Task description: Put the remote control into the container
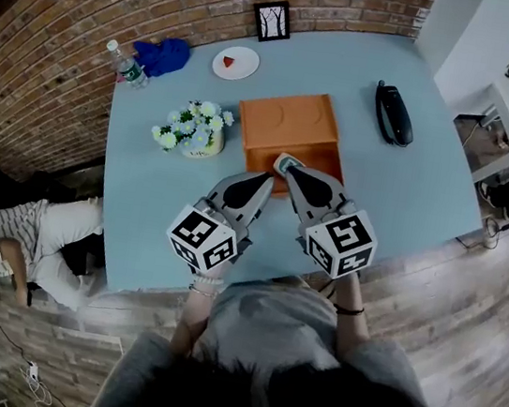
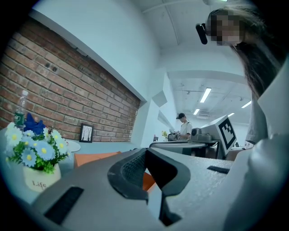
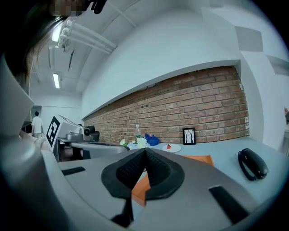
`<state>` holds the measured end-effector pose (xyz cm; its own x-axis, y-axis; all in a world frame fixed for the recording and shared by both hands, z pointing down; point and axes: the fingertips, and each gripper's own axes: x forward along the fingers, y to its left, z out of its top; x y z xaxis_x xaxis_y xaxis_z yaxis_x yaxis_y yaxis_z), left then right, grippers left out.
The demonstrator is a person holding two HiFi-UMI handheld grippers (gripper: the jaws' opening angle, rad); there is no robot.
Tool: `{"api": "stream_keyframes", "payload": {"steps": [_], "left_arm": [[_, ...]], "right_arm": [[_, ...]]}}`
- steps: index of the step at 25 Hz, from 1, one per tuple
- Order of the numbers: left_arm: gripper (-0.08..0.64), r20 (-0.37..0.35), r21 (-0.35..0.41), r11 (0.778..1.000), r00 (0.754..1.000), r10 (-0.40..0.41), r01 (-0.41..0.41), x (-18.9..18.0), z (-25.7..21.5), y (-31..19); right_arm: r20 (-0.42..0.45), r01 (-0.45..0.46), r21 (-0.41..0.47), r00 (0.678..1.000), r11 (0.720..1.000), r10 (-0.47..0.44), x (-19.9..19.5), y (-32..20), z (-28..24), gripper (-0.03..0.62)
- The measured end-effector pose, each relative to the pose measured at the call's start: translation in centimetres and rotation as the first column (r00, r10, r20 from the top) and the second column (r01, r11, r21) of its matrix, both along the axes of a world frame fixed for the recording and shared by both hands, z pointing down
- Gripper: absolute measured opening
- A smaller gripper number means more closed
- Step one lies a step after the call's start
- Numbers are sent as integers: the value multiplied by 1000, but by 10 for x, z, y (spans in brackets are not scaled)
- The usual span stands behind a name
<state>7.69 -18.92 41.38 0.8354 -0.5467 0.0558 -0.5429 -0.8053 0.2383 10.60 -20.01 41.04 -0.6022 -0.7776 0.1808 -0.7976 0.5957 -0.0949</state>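
The black remote control [image 1: 393, 113] lies on the light blue table [image 1: 425, 204] at the right, clear of both grippers; the right gripper view shows the remote [image 3: 253, 164] too. An orange open container [image 1: 289, 127] stands mid-table. My left gripper [image 1: 265, 181] is shut and empty, its tip at the container's near wall. My right gripper [image 1: 283, 162] is also shut with nothing in it, its tip over the container's near edge. In the gripper views the jaws of each gripper [image 2: 145, 155] [image 3: 145, 155] meet, with the orange container [image 3: 141, 188] behind them.
A pot of white and blue flowers [image 1: 192, 130] stands left of the container. At the back are a white plate [image 1: 236, 62], a picture frame [image 1: 272, 20], a blue cloth [image 1: 163, 54] and a water bottle [image 1: 126, 65]. A person [image 1: 12, 242] sits on the floor at the left.
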Motion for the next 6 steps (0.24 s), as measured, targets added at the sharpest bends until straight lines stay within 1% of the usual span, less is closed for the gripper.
{"api": "stream_keyframes", "payload": {"steps": [6], "left_arm": [[3,1,-2,1000,1000,-8,8,-1,1,1]], "right_arm": [[2,14,-10,1000,1000,-14,-3,1,4,-2]]}}
